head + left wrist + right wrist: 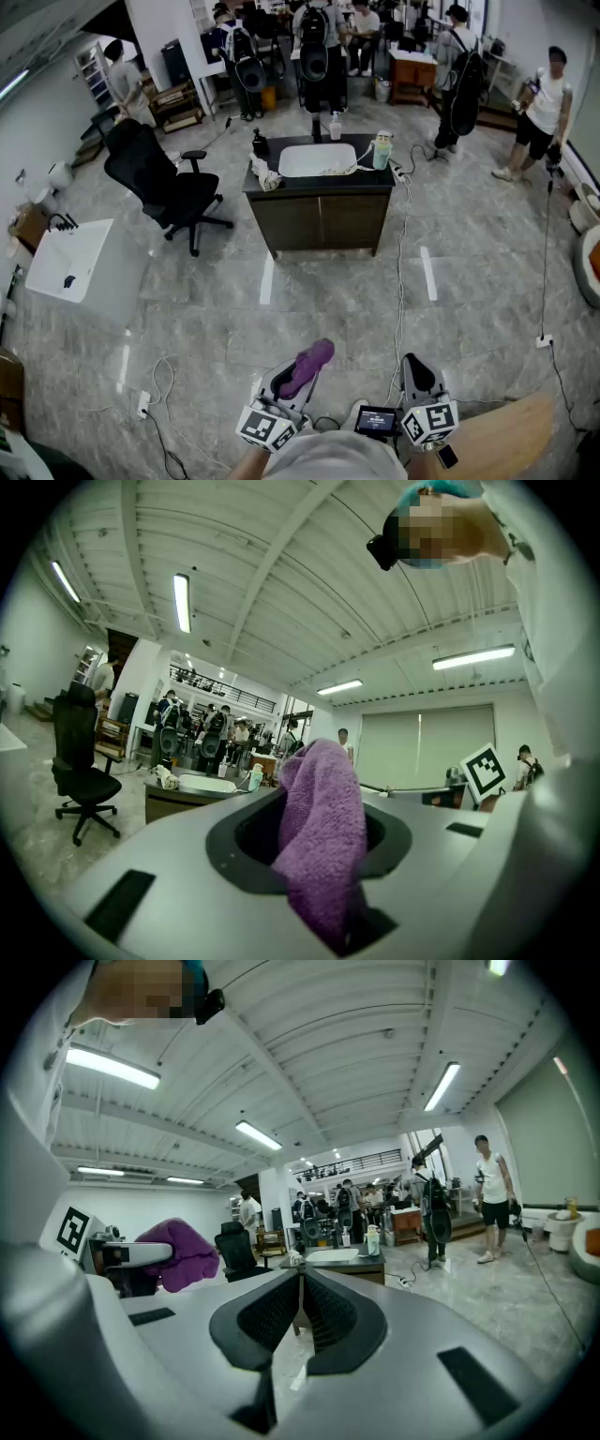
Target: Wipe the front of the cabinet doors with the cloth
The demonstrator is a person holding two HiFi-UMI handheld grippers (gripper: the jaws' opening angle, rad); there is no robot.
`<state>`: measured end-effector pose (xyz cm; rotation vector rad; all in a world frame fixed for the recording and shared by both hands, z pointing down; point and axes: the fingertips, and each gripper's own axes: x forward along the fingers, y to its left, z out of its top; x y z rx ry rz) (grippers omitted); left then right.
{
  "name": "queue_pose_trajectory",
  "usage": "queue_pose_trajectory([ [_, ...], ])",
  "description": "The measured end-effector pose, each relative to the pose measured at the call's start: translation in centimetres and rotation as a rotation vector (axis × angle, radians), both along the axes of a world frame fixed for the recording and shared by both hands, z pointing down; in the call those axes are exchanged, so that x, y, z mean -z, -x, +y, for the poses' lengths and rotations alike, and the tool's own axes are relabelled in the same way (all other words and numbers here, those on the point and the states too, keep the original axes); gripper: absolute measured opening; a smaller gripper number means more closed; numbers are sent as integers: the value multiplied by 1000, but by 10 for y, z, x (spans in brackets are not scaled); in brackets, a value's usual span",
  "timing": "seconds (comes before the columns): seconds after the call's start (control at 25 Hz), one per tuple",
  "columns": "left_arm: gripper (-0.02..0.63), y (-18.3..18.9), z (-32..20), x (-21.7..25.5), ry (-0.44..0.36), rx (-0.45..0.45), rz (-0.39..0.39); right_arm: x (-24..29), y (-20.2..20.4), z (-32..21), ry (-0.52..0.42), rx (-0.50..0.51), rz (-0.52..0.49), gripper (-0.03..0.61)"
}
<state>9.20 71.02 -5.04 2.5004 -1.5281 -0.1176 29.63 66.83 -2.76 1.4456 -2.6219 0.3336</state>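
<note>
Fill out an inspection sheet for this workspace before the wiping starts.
Surface: marbled floor with white strips on it.
Job's things: cabinet ahead, doors closed; purple cloth not touching it.
Clutter: bottle, cup and crumpled rag on the cabinet top around the basin.
Grippers: left gripper shut on the cloth; right gripper shut, empty.
Cables: white cable on the floor by the cabinet's right side; second cable lower left.
Surroundings: office chair; people standing behind.
</note>
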Motion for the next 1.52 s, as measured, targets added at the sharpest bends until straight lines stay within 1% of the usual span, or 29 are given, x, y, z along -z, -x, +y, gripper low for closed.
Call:
queue_pose_trajectory([
  [0.08, 123, 28, 7, 0, -2, 1, 0, -8, 27, 19, 38, -28, -48, 34],
  [0.16, 123, 56, 8, -4, 2, -1, -5, -11, 55, 34, 51, -41, -84, 34],
  [0.28, 123, 82, 12, -19, 30, -7, 2, -7, 85, 55, 37, -28, -80, 34],
  [0.4, 123, 92, 19, -27, 53, -16, 14, -5, 97, 77, 37, -18, -38, 34],
  [0.52, 123, 92, 25, -12, 25, -38, 27, 0, 100, 91, 30, -9, -13, 35],
  [0.64, 123, 90, 36, 6, -13, -29, 26, 6, 95, 97, 20, 2, -30, 35],
  [0.76, 123, 91, 44, 15, -30, 9, 20, 17, 93, 92, -8, 27, -83, 35],
  [0.84, 123, 83, 48, 15, -25, 34, 18, 27, 87, 85, -38, 54, -90, 35],
  [0.96, 123, 58, 50, 10, 1, 57, 18, 35, 66, 81, -70, 84, -68, 35],
  [1.08, 123, 25, 50, 4, 13, 60, 9, 26, 40, 87, -68, 127, -81, 35],
  [1.16, 123, -3, 48, 4, 5, 57, 5, 15, 16, 89, -45, 144, -105, 35],
  [1.24, 123, -27, 46, 4, -1, 59, 2, 2, -9, 87, -15, 136, -129, 35],
  [1.36, 123, -56, 50, 4, 13, 60, 5, -8, -42, 83, 16, 115, -141, 35],
  [1.44, 123, -70, 53, 0, 29, 55, -11, -10, -60, 77, 19, 99, -143, 35],
  [1.52, 123, -76, 55, -5, 45, 52, -35, -11, -74, 71, 17, 74, -157, 35],
])
